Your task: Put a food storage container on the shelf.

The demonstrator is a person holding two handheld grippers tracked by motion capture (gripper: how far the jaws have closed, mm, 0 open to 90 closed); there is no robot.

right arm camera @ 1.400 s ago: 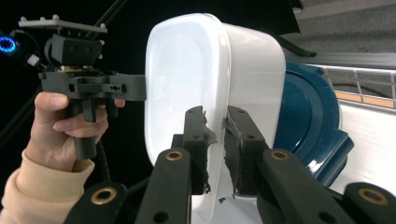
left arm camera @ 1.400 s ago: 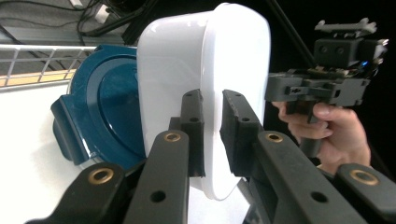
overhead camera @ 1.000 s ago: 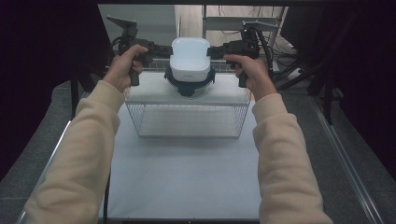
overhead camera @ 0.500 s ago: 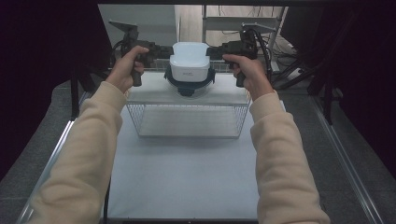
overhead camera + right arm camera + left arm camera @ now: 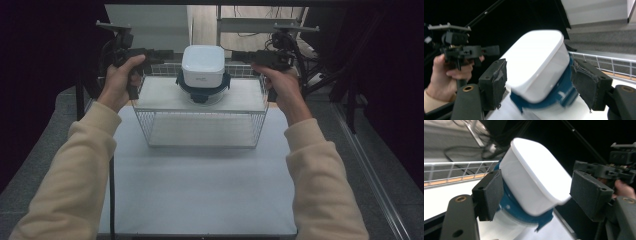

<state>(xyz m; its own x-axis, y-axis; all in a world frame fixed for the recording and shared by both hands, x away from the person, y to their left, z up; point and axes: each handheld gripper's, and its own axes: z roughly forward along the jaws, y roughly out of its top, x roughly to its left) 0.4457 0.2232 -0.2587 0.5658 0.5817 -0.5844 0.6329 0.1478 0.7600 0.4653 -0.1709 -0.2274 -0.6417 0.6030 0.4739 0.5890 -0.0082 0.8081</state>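
White tabletop (image 5: 200, 190) w/ wire basket (image 5: 200, 127); on its flat top sits white container (image 5: 203, 65), upside down on blue lid (image 5: 202, 90). Left gripper (image 5: 167, 54) & right gripper (image 5: 239, 55) flank it, jaws just opened, apart, not touching

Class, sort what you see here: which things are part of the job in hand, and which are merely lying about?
In the job: white tub, its blue lid, wire rack, left tongs, right tongs.
Lying about: cables, table mat.

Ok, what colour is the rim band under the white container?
Dark blue rim band under the white container, clearest in the right gripper view.
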